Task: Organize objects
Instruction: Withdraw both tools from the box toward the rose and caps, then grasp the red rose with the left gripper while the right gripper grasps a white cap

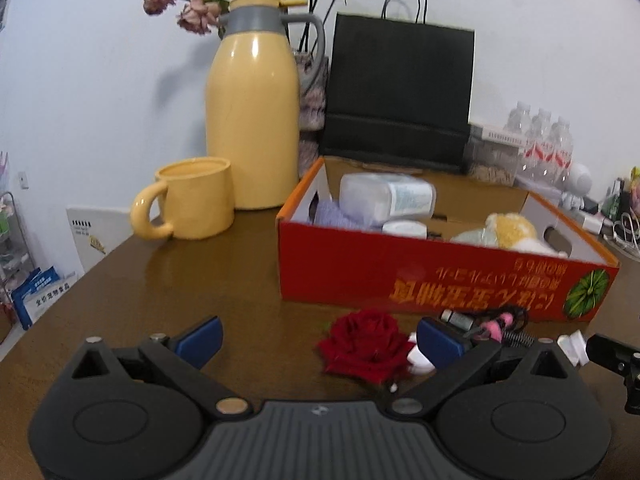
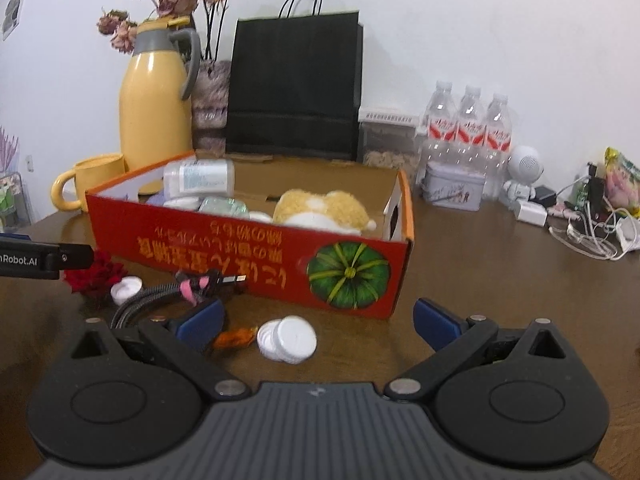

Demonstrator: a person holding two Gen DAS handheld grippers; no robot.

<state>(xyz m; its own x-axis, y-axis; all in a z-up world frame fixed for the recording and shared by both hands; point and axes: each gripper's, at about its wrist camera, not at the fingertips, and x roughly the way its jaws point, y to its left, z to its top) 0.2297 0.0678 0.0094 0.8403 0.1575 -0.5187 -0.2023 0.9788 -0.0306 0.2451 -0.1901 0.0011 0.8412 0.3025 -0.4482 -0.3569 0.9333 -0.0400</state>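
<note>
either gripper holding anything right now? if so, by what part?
Nothing is held. The left gripper has its jaws open around the red rose on the table, not closed on it. The right gripper is open above the white caps.

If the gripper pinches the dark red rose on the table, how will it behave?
The dark red rose looks soft, layered and petal-like, so it will probably squash, not slip. It seems light. No stem shows, so it may shift when nudged.

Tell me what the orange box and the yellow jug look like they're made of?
The orange box looks like printed cardboard: brown raw inside walls, folded edges, matte print. The yellow jug looks like glossy painted metal or hard plastic, showing bright highlights, with a matte grey collar and handle, probably plastic.
</note>
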